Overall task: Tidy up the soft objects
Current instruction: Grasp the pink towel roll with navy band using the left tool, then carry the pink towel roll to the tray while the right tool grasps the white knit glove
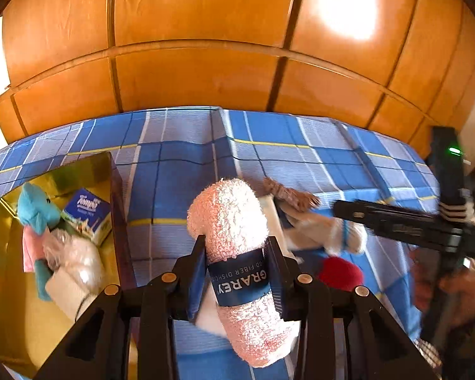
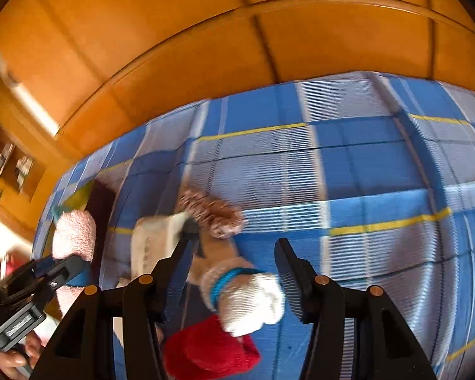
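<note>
A pink rolled dishcloth (image 1: 228,209) with a dark blue paper band is pinched at its middle in my left gripper (image 1: 236,243), which is shut on it and holds it above the plaid cloth. The same roll (image 2: 74,234) and left gripper (image 2: 63,269) show at the left edge of the right wrist view. A brown and white plush toy (image 2: 253,300) with a blue band lies on the cloth. My right gripper (image 2: 234,247) stands open over it, with the toy's white end between the fingers. A red soft piece (image 2: 212,348) lies just below the toy.
A gold box (image 1: 15,332) stands open at the left and holds a blue plush (image 1: 34,209), a tissue pack (image 1: 88,215) and white bundles. The blue plaid cloth (image 1: 300,158) covers the surface. A wooden cabinet (image 1: 205,63) rises behind it. A hand (image 2: 12,357) grips the left tool.
</note>
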A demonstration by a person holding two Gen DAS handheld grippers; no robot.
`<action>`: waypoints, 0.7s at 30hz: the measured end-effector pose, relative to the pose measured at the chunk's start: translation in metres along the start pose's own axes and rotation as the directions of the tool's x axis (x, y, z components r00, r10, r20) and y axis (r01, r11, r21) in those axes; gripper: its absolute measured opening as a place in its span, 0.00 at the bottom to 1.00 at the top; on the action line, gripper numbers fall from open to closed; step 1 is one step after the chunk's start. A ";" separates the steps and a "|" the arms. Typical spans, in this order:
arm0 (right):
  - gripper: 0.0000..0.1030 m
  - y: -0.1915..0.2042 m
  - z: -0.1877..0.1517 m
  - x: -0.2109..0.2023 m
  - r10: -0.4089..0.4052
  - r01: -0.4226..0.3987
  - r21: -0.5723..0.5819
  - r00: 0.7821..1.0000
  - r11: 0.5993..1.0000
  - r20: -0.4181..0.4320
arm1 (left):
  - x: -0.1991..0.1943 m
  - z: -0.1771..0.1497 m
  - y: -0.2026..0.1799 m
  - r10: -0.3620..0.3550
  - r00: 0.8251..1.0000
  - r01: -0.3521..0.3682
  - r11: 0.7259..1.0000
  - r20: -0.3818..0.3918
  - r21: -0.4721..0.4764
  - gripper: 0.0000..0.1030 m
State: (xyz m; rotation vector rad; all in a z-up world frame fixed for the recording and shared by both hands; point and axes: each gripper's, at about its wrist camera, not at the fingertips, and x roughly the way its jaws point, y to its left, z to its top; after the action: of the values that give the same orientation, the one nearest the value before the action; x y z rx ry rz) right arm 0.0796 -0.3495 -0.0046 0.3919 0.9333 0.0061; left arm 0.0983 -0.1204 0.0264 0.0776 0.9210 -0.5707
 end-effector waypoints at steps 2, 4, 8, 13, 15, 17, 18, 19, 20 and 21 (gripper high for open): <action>0.57 0.014 -0.002 0.009 -0.029 0.027 -0.089 0.999 0.996 -0.020 | -0.009 -0.008 0.001 -0.025 1.000 0.025 1.000 0.002 -0.001 0.35; 0.59 0.022 -0.004 0.018 -0.049 0.042 -0.148 0.998 0.988 -0.045 | -0.015 -0.016 0.002 -0.039 0.999 0.039 0.999 0.000 0.001 0.35; 0.65 0.033 -0.013 0.039 -0.146 0.118 -0.269 0.985 0.956 -0.088 | -0.026 -0.026 0.007 -0.059 0.998 0.059 0.998 -0.003 -0.009 0.35; 0.49 0.033 -0.025 0.045 -0.253 0.211 -0.359 0.965 0.909 -0.073 | -0.039 -0.033 0.017 -0.074 0.997 0.074 0.997 0.008 -0.036 0.35; 0.44 0.032 -0.026 0.043 -0.255 0.212 -0.374 0.965 0.903 -0.066 | -0.044 -0.035 0.023 -0.076 0.997 0.077 0.996 0.017 -0.049 0.35; 0.41 0.033 -0.029 0.041 -0.265 0.223 -0.385 0.962 0.896 -0.060 | -0.051 -0.037 0.032 -0.076 0.997 0.078 0.994 0.025 -0.078 0.35; 0.41 0.033 -0.030 0.040 -0.273 0.229 -0.393 0.960 0.891 -0.057 | -0.055 -0.039 0.039 -0.074 0.997 0.077 0.992 0.031 -0.097 0.35; 0.41 0.034 -0.031 0.040 -0.277 0.233 -0.399 0.959 0.887 -0.055 | -0.058 -0.040 0.045 -0.067 0.997 0.071 0.991 0.036 -0.112 0.35; 0.41 0.035 -0.033 0.039 -0.279 0.234 -0.405 0.959 0.884 -0.055 | -0.061 -0.042 0.050 -0.058 0.997 0.063 0.990 0.041 -0.124 0.35; 0.41 0.036 -0.034 0.039 -0.279 0.232 -0.406 0.959 0.884 -0.059 | -0.064 -0.044 0.056 -0.047 0.998 0.053 0.989 0.045 -0.137 0.35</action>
State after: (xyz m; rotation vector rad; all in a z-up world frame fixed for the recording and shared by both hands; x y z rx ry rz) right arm 0.0823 -0.2986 -0.0407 -0.1127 1.0660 -0.0239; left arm 0.0643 -0.0321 0.0390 -0.0824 0.9212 -0.5518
